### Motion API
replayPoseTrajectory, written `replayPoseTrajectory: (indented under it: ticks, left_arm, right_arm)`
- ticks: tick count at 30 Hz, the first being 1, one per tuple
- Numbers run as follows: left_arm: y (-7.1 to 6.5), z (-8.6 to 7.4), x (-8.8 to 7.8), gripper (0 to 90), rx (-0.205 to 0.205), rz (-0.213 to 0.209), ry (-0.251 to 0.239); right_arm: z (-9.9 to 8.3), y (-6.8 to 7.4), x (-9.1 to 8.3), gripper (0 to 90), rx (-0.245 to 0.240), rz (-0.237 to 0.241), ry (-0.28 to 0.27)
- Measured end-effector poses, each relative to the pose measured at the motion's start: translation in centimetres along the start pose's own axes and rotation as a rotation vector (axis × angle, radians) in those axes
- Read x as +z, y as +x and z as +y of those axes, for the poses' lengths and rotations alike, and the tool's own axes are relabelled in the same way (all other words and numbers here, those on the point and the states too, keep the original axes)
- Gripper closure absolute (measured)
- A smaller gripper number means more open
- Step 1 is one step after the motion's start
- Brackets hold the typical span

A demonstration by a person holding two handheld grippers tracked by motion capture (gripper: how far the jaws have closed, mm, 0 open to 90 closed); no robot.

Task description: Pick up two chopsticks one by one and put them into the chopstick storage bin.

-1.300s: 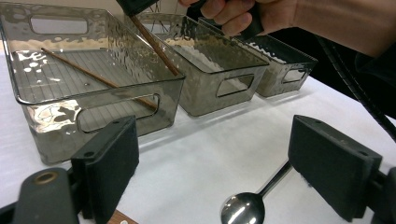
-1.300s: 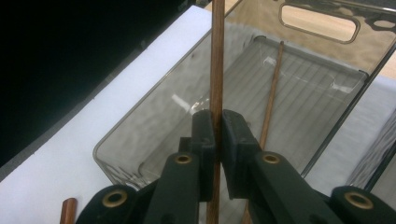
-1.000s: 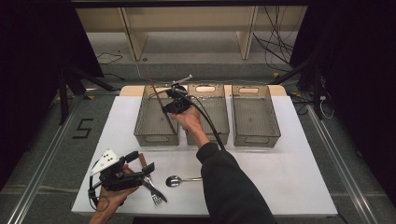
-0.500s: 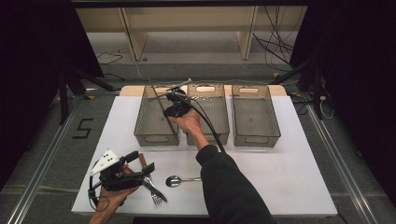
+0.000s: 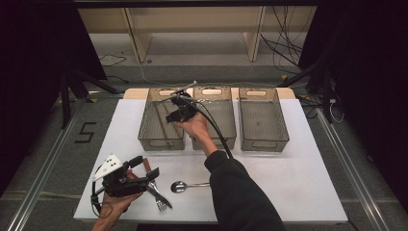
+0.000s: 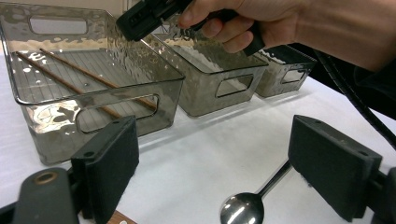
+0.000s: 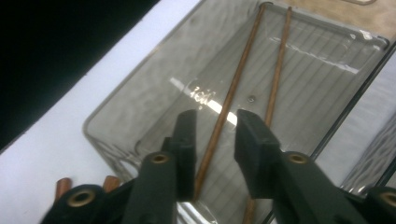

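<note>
Sorting cutlery into bins; step in hand looks like dropping chopsticks (image 7: 229,100) into the far-left bin (image 5: 144,126). Right gripper (image 7: 214,140) hangs over that bin, its jaws have just been opening and stand apart with nothing pinched; both chopsticks lie flat on the bin floor below, side by side, lengthwise. To do it well: open fully, lift straight up so the pads don't snag a stick or the bin's wall, then go for the next piece. Left gripper (image 6: 210,172) waits at the near-left of the table, jaws wide apart, nothing between them, with the spoon (image 5: 183,186) on the table just ahead of them, fork (image 5: 161,204) and a wooden-handled piece (image 5: 148,168) just beside it. Middle bin (image 5: 226,122) and right bin (image 5: 263,119) look empty. Surface: white table (image 5: 298,183), smooth, cutlery could slide. Room: dark curtains both sides, wooden shelf legs at the far end, cables on grey floor, a "5" marked on the floor at left.
</note>
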State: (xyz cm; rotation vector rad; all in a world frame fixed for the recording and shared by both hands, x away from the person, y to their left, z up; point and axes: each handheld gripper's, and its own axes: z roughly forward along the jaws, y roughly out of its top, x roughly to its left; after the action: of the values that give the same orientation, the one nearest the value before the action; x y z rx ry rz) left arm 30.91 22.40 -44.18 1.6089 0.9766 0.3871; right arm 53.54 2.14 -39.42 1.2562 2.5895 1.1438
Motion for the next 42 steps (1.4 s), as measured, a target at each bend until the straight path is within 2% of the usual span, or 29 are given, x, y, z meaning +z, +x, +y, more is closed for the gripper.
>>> replayPoseTrajectory:
  ticks: [5,9,14,19,27,30,36,38,42]
  left_arm:
    - [0.0,0.0,0.0,15.7,0.004,0.001,0.002]
    - [0.0,0.0,0.0,15.7,0.000,0.001,0.000]
    - [0.0,0.0,0.0,15.7,-0.003,0.003,0.000]
    - [0.1,0.0,0.0,15.7,-0.004,0.003,0.003]
    - [0.0,-0.1,0.1,15.7,-0.005,0.004,0.005]
    - [0.1,-0.1,0.0,15.7,-0.004,0.004,0.007]
    - [0.1,-0.1,0.1,15.7,-0.008,0.006,0.009]
    - [0.1,-0.1,0.1,15.7,-0.009,0.005,0.009]
    - [0.1,-0.1,0.1,15.7,-0.006,0.005,0.009]
  right_arm:
    - [0.0,0.2,-0.9,59.4,-0.022,0.018,-0.002]
    - [-0.6,0.4,-2.3,51.1,-0.070,0.043,-0.009]
    - [-1.7,0.4,-4.1,42.6,-0.125,0.060,0.008]
    - [-3.2,0.5,-5.9,39.7,-0.200,0.048,0.027]
    - [-5.1,1.3,-7.7,36.0,-0.263,0.067,0.027]
    - [-5.7,1.7,-8.1,35.1,-0.294,0.077,0.032]
    - [-7.2,2.2,-8.3,34.1,-0.322,0.089,0.045]
    - [-7.7,2.2,-8.4,33.8,-0.357,0.084,0.062]
    - [-8.8,2.4,-8.4,33.7,-0.365,0.089,0.098]
